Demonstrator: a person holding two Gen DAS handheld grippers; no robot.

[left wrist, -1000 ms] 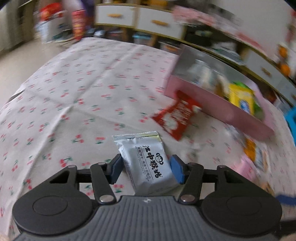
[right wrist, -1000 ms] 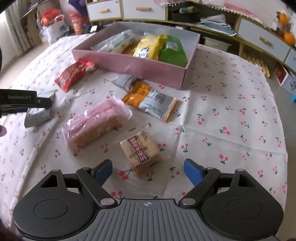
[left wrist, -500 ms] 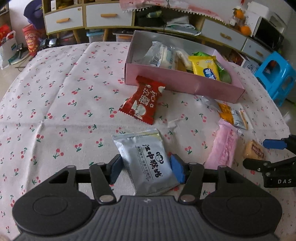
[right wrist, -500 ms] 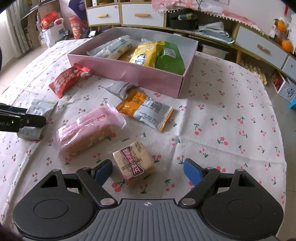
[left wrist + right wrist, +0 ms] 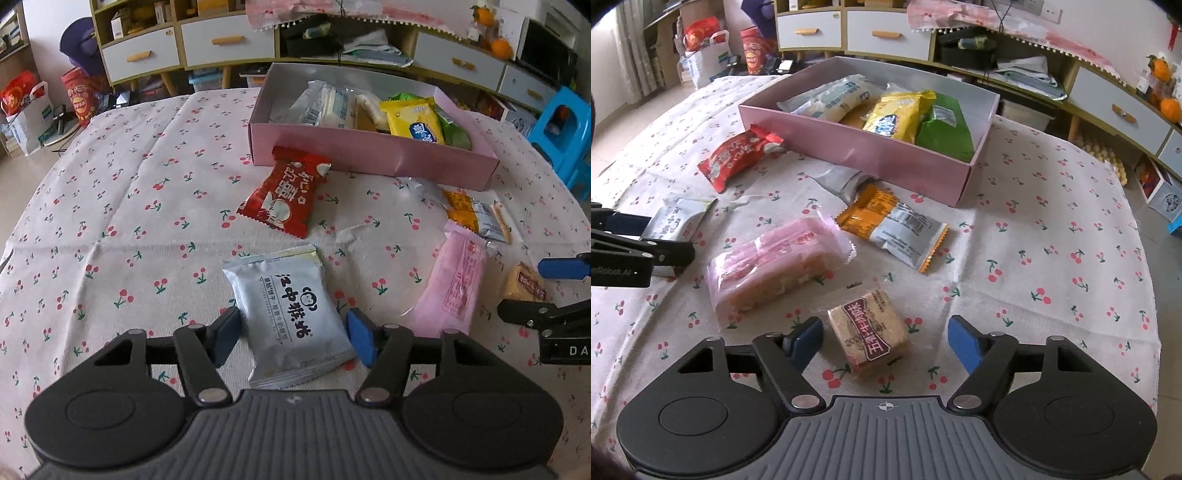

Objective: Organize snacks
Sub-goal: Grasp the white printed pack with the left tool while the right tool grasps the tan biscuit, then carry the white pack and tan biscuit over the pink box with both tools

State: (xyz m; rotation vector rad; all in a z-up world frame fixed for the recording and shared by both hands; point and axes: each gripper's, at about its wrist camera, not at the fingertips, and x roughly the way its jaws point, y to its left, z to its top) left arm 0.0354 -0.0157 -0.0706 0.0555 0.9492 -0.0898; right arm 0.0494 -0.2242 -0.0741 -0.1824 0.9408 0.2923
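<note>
Six loose snacks lie on the cherry-print tablecloth (image 5: 1052, 229) outside the pink box (image 5: 886, 162), which sits at the far side with several packets already in it.

Your left gripper (image 5: 293, 330) straddles the silver-blue packet (image 5: 291, 317). Its blue pads sit right at the packet's two long edges, the left one apparently touching and the right one showing a sliver of a gap, so you are not clamped on it yet. It rests flat on the cloth, nearer than the red packet (image 5: 286, 195), which leans against the box's near wall.

Your right gripper (image 5: 884, 341) is closing around the small brown cake square (image 5: 870, 328). The square lies between the jaws, close to the left pad, with clear cloth between it and the right pad. Just left of it is the pink-wrapped cake (image 5: 775, 262), and farther off the orange and silver packet (image 5: 894, 229), with a crumpled silver wrapper (image 5: 842, 182) tucked under the box's near wall.

You look to be at the grasp step on both sides. Next, finish each squeeze until the pads pinch the wrapper. The silver-blue packet is slack film and may slide or buckle, so close gently and squarely. Then lift each clear of the cloth, carry it over the near wall and drop it into the free space in the box.
</note>
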